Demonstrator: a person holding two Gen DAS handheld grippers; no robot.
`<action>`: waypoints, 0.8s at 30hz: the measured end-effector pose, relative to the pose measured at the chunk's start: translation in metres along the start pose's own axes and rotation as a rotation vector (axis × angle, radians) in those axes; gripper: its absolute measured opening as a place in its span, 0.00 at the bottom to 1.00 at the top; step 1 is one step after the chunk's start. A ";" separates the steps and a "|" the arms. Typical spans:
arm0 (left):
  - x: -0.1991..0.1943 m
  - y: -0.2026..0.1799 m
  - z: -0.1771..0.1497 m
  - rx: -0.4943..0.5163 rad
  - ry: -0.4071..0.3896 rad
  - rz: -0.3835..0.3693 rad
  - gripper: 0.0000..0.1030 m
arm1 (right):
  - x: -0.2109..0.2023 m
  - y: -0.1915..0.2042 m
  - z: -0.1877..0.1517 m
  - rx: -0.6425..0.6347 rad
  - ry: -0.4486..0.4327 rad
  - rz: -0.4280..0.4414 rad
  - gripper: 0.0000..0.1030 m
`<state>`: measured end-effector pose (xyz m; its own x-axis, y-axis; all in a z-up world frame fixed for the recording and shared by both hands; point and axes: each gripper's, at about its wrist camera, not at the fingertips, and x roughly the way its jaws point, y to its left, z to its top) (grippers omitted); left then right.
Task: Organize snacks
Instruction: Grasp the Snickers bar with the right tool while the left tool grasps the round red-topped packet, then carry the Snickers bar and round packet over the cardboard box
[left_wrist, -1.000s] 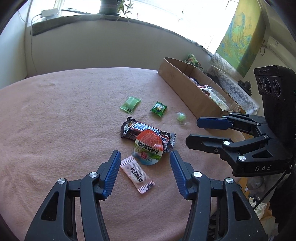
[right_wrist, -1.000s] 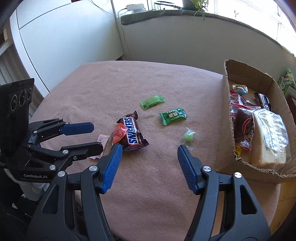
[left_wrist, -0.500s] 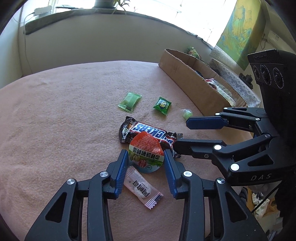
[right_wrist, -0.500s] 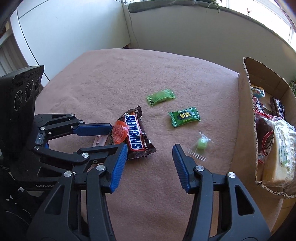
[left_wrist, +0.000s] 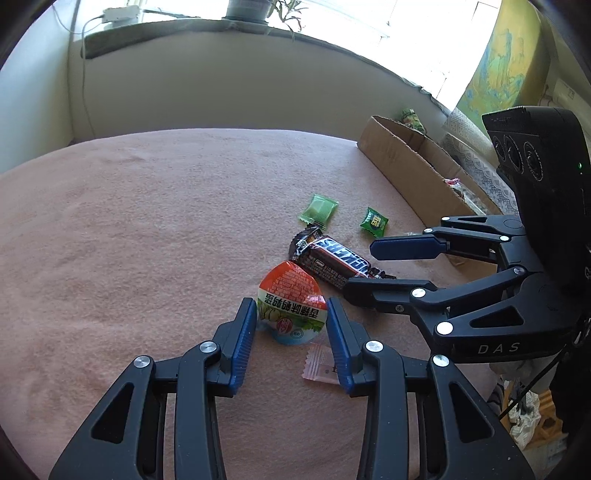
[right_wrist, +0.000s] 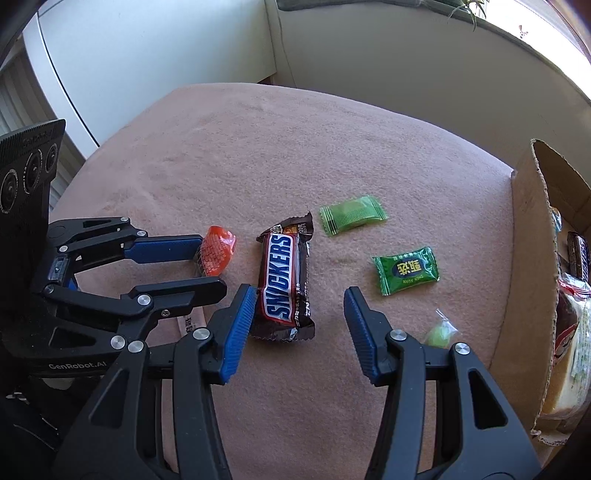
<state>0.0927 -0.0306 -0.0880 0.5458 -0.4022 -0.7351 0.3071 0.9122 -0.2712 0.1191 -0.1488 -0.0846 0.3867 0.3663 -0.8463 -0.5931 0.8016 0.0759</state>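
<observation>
A round jelly cup with an orange and white lid sits on the pink blanket. My left gripper is shut on it, one blue pad against each side. From the right wrist view the same cup shows between the left gripper's fingers. A Snickers bar lies lengthwise between the jaws of my right gripper. Its left pad is at the bar's edge and the right pad stands well clear, so it is open. In the left wrist view the bar lies by the right gripper.
A pink-and-white wrapped candy lies partly under my left gripper's right finger. A light green packet, a dark green packet and a small clear-wrapped green candy lie toward the cardboard box, which holds several snacks.
My left gripper moved forward and its jaws closed onto the jelly cup. My right gripper narrowed and slid left and down until the Snickers bar lay between its jaws.
</observation>
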 end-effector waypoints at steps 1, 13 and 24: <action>-0.002 0.003 -0.001 -0.006 -0.002 0.002 0.36 | 0.003 0.002 0.003 -0.007 0.008 -0.007 0.51; -0.018 0.021 0.001 -0.045 -0.027 0.022 0.36 | 0.019 0.009 0.017 -0.016 0.026 -0.038 0.29; -0.021 0.002 0.019 -0.048 -0.077 -0.031 0.36 | -0.044 -0.023 0.001 0.085 -0.114 -0.066 0.29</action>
<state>0.0967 -0.0213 -0.0611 0.5955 -0.4332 -0.6766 0.2879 0.9013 -0.3237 0.1161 -0.1826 -0.0491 0.5036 0.3590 -0.7859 -0.5036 0.8610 0.0706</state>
